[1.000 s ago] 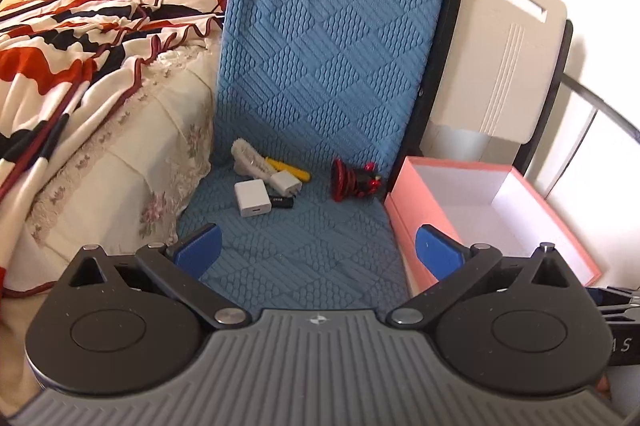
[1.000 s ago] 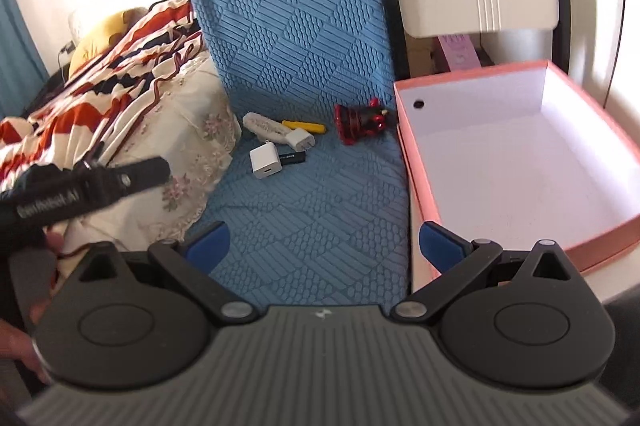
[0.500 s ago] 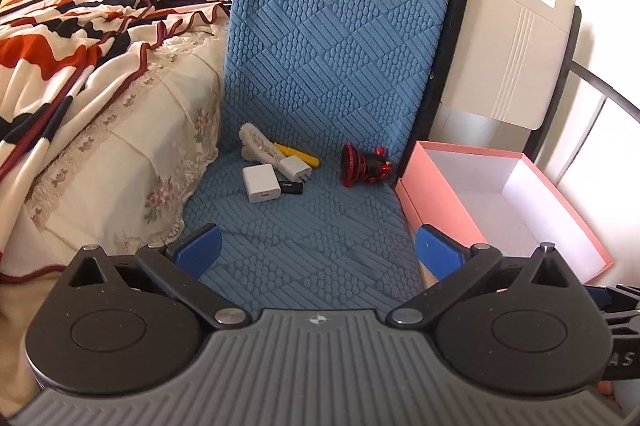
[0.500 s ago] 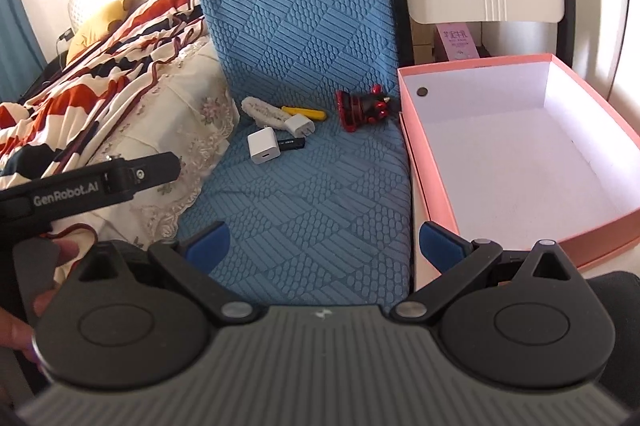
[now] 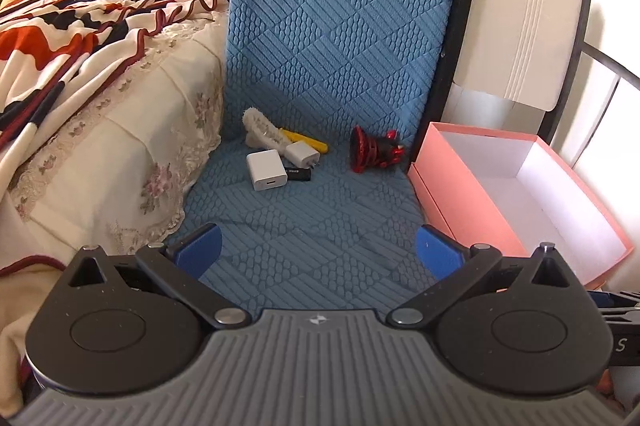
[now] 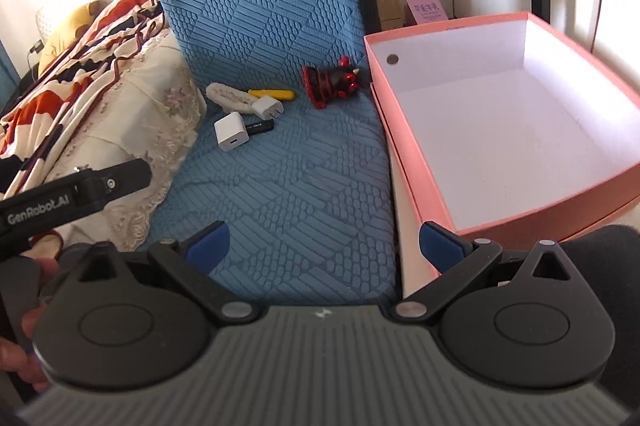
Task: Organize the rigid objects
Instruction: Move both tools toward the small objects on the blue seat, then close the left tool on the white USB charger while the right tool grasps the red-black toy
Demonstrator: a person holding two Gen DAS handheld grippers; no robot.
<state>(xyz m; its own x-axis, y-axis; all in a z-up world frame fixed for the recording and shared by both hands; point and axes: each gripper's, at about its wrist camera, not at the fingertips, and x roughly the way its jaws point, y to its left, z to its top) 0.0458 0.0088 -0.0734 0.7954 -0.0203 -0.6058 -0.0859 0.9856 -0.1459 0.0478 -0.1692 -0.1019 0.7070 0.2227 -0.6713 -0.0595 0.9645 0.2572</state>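
**A bedroom at home**

A bed (image 5: 132,129) with a lace-trimmed floral cover and a red, white and navy striped blanket (image 5: 72,25) fills the left side. Beside it stands a chair with a quilted blue cover (image 5: 336,37). Small household chargers (image 5: 267,169) lie near the seat's back edge.

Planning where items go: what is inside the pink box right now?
The pink box shows only its bare white floor and walls; no items inside. Its near corner is hidden behind the right hand-held gripper.
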